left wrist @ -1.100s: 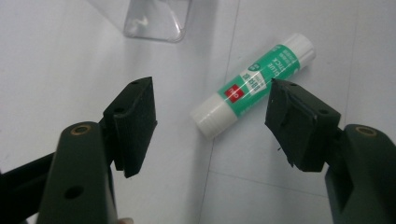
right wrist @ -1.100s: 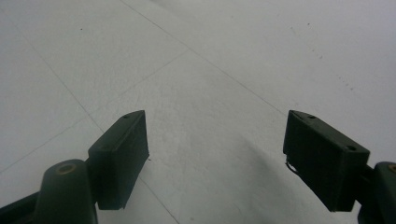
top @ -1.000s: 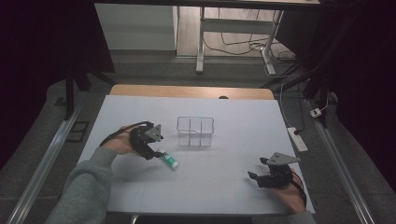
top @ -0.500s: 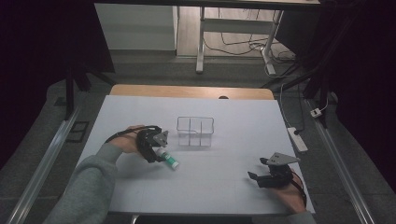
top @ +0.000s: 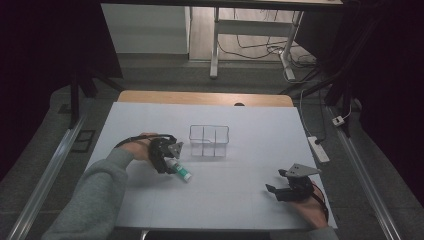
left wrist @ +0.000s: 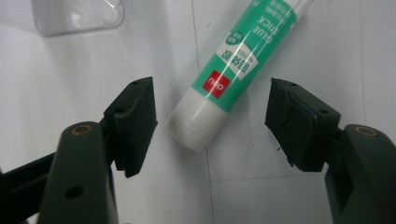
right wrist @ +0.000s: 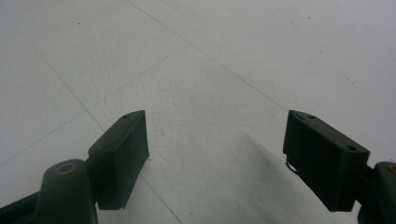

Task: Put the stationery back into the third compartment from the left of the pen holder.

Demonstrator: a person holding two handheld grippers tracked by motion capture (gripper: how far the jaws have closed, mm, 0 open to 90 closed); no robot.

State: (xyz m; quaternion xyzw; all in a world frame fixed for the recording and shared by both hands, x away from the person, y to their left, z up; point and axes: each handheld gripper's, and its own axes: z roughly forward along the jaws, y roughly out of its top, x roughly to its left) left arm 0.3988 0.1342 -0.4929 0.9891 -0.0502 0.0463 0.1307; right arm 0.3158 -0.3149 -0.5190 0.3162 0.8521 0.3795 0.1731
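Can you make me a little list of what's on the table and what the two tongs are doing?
thing being reached for: glue stick, green and white, lying flat on the white table
left tongs: open, one jaw either side of the glue stick's white end, not pressing it
right tongs: open, nothing between them, over bare table
nearby: clear box with compartments, beside the glue stick

Glue stick (left wrist: 233,70): green label, white text, red logo patch, white cap. Box (top: 209,141) clear. Surface (top: 240,190) white. Hand-held gripper (left wrist: 210,121) jaws black. Sleeve (top: 95,200) grey.
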